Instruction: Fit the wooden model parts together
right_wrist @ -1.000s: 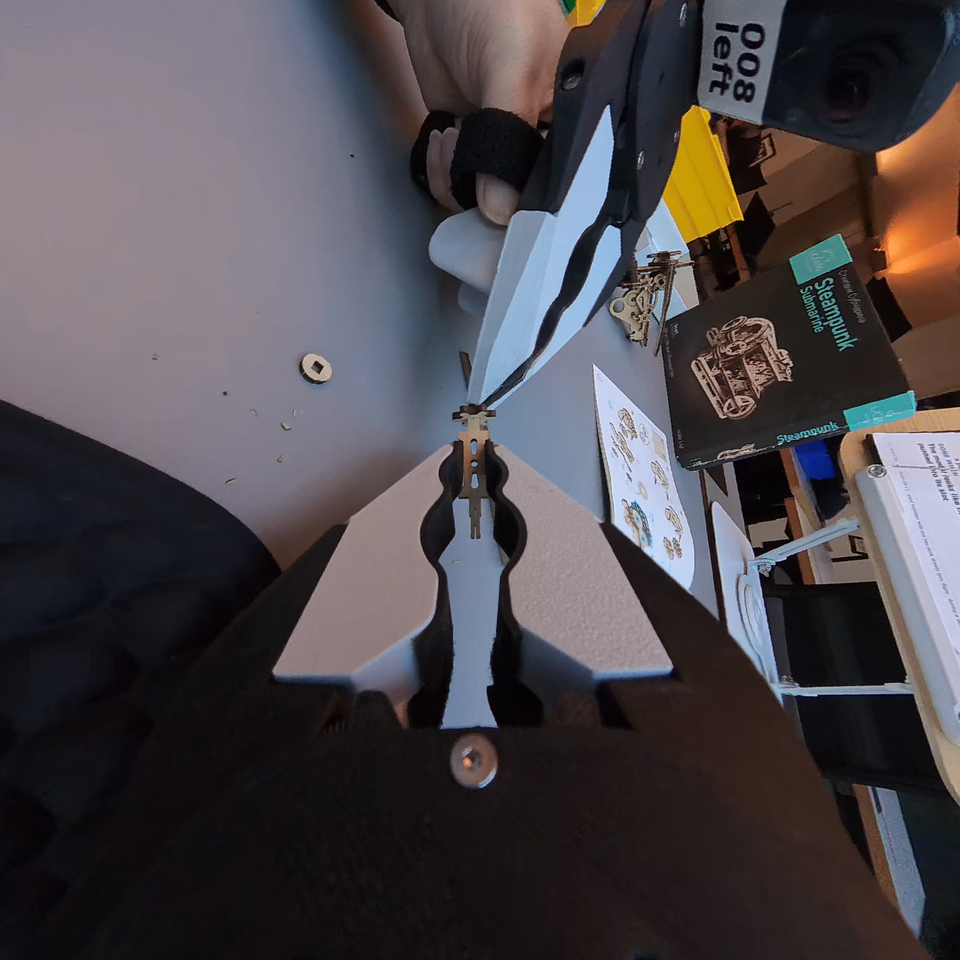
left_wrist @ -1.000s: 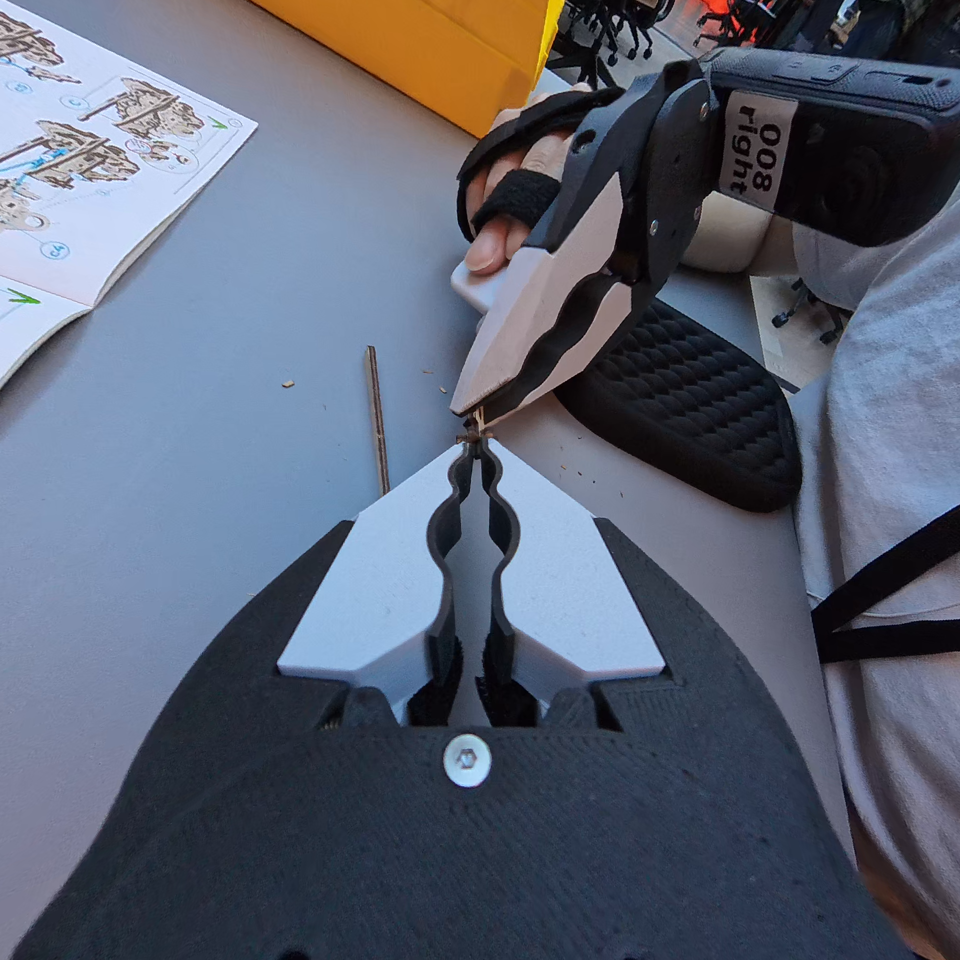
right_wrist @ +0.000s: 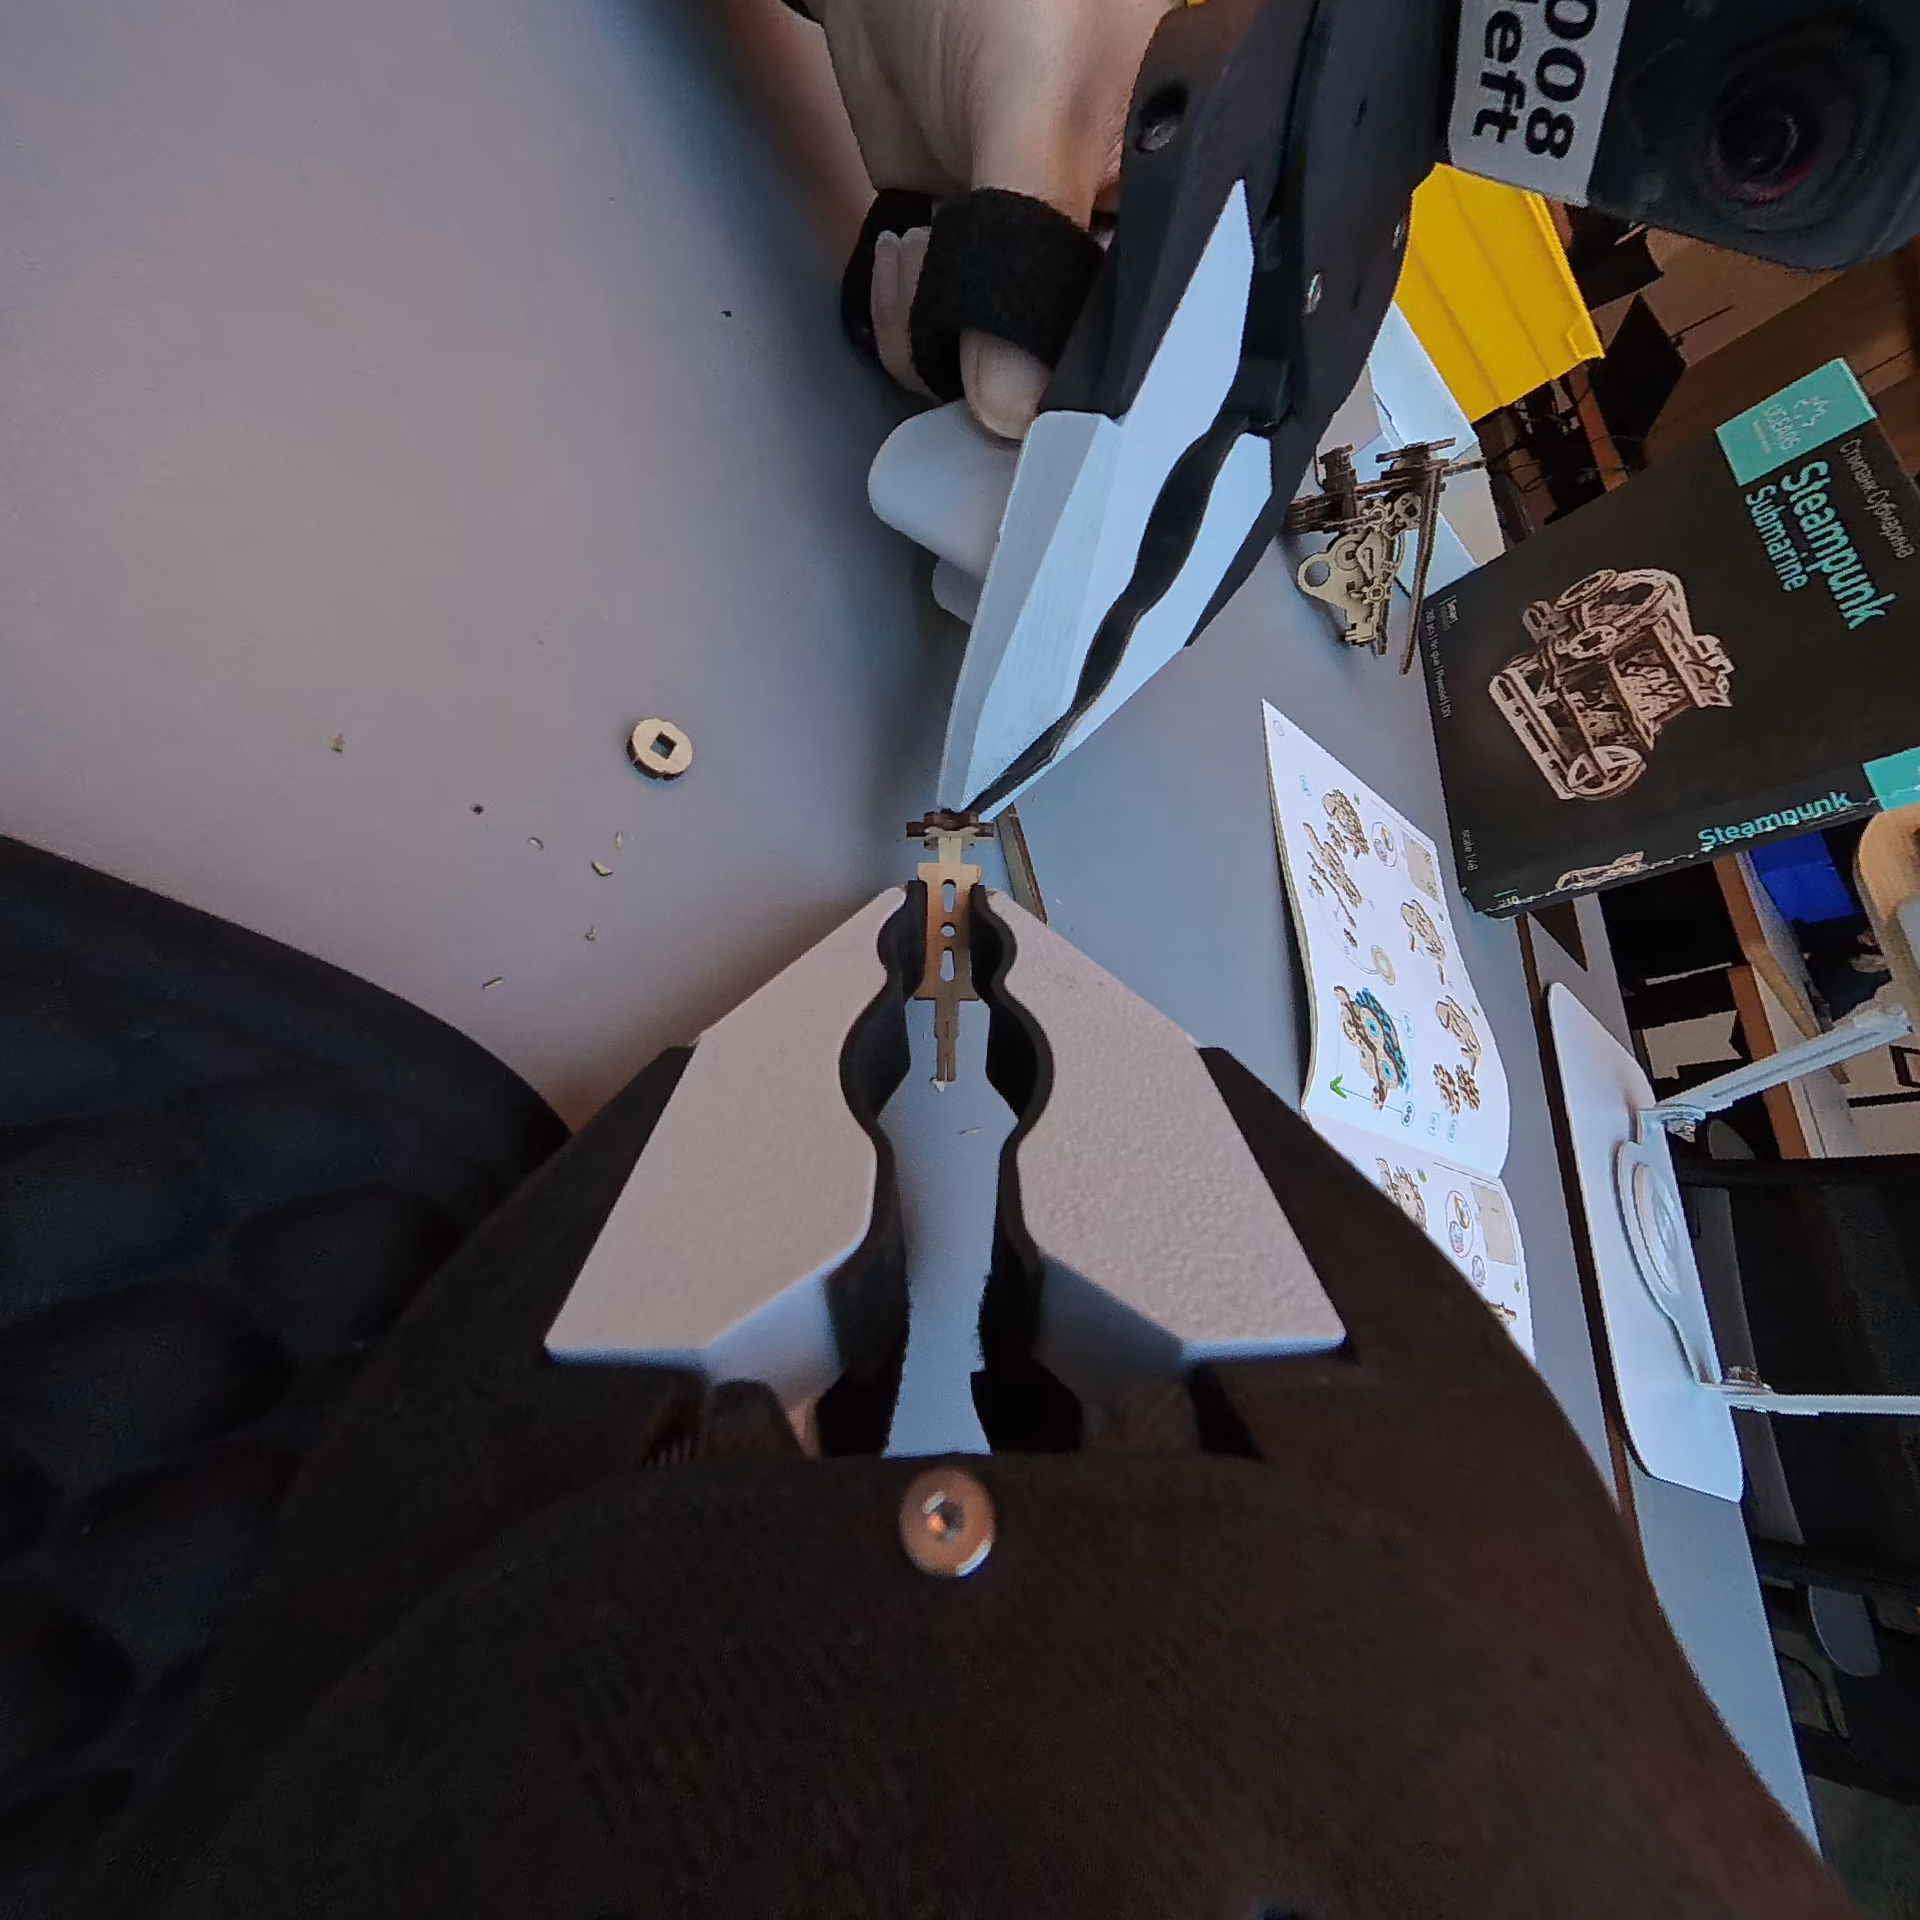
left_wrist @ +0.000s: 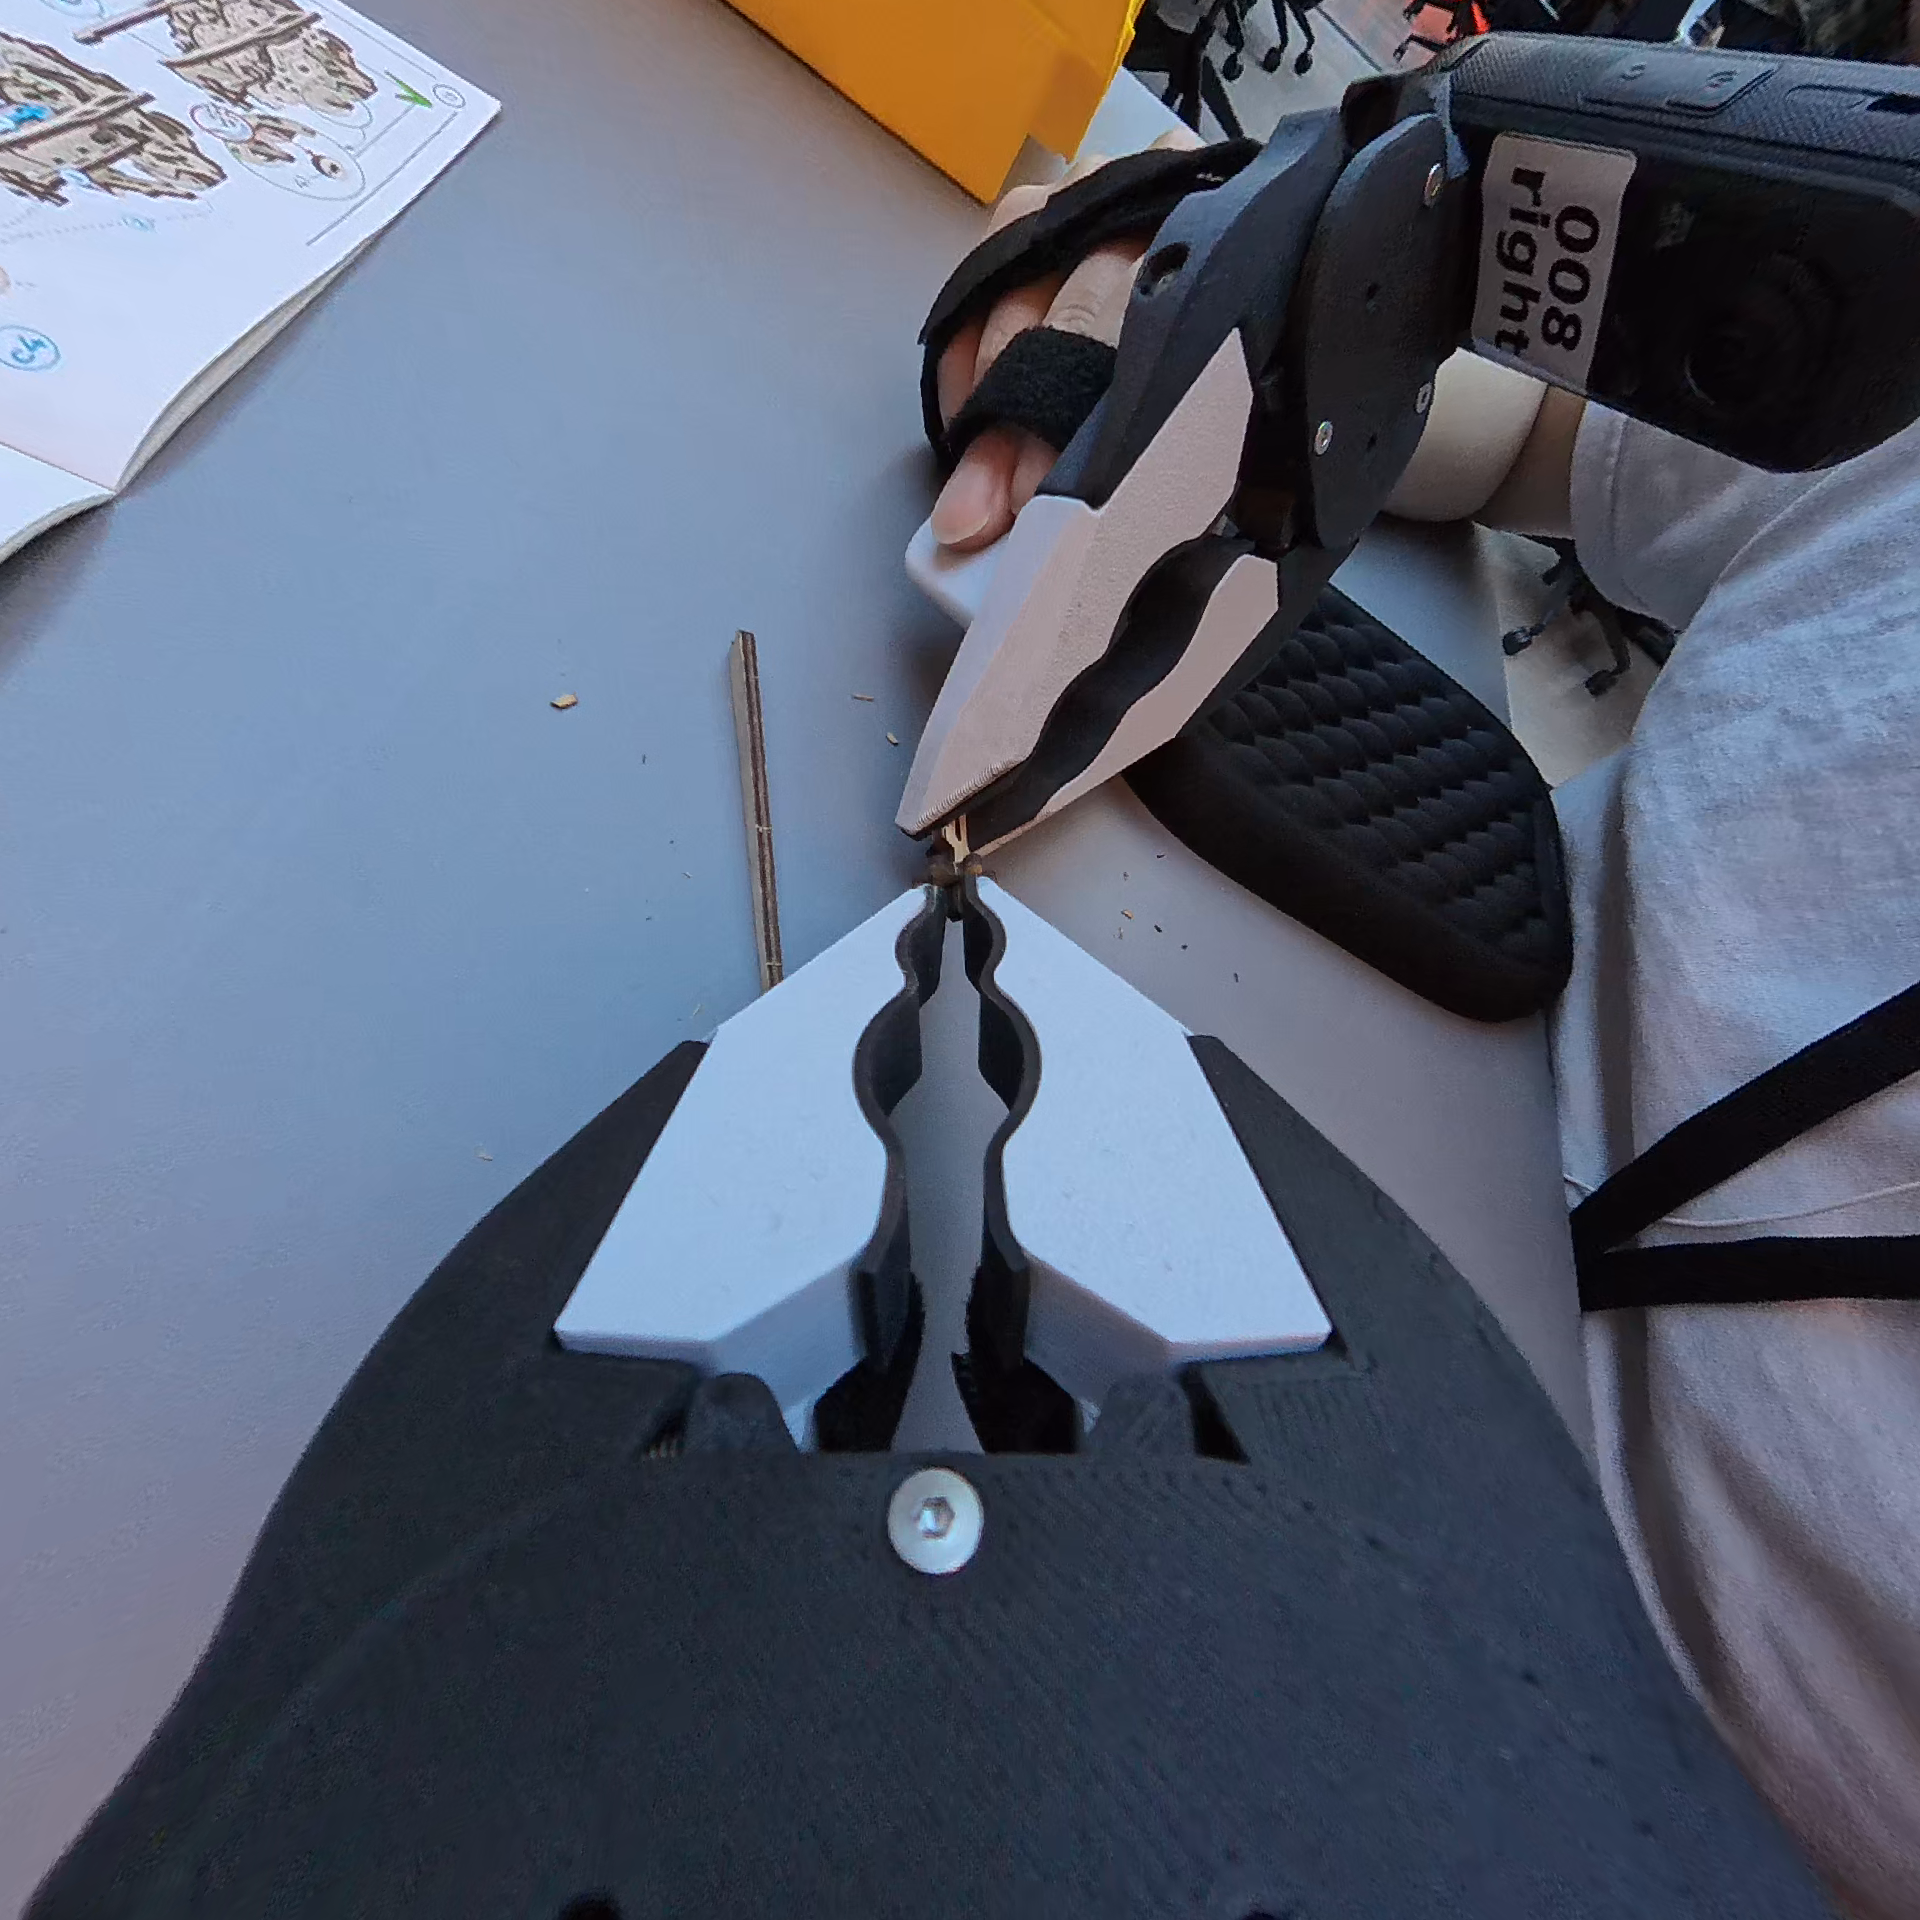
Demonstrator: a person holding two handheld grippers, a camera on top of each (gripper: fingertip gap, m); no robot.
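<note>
My right gripper (right_wrist: pixel 948 906) is shut on a thin flat wooden strip (right_wrist: pixel 948 951) with small holes, which lies lengthwise between the jaws and sticks out past the tips. My left gripper (right_wrist: pixel 964 812) comes down from above and is shut on a small dark toothed wooden piece (right_wrist: pixel 948 829). The strip's narrow end meets this piece. In the left wrist view my left gripper (left_wrist: pixel 948 902) pinches the toothed piece (left_wrist: pixel 943 873), and my right gripper (left_wrist: pixel 954 829) comes in tip to tip from the upper right. Both hang just above the grey table (left_wrist: pixel 416 727).
A thin wooden stick (left_wrist: pixel 755 810) lies left of the tips. A black wrist pad (left_wrist: pixel 1371 821) lies to the right. An instruction booklet (left_wrist: pixel 208 208) and a yellow box (left_wrist: pixel 935 73) lie farther off. A wooden washer (right_wrist: pixel 661 748), a part-built model (right_wrist: pixel 1361 561), a black kit box (right_wrist: pixel 1683 665) and a white stand (right_wrist: pixel 1642 1247) also show. The grippers are tip to tip, or close to it. The wooden washer (right_wrist: pixel 661 748) is about equally far from each gripper, around 5 centimetres.
The left wrist view has tilted down slightly. Both grippers stay shut and tip to tip, with the strip still meeting the toothed piece.
</note>
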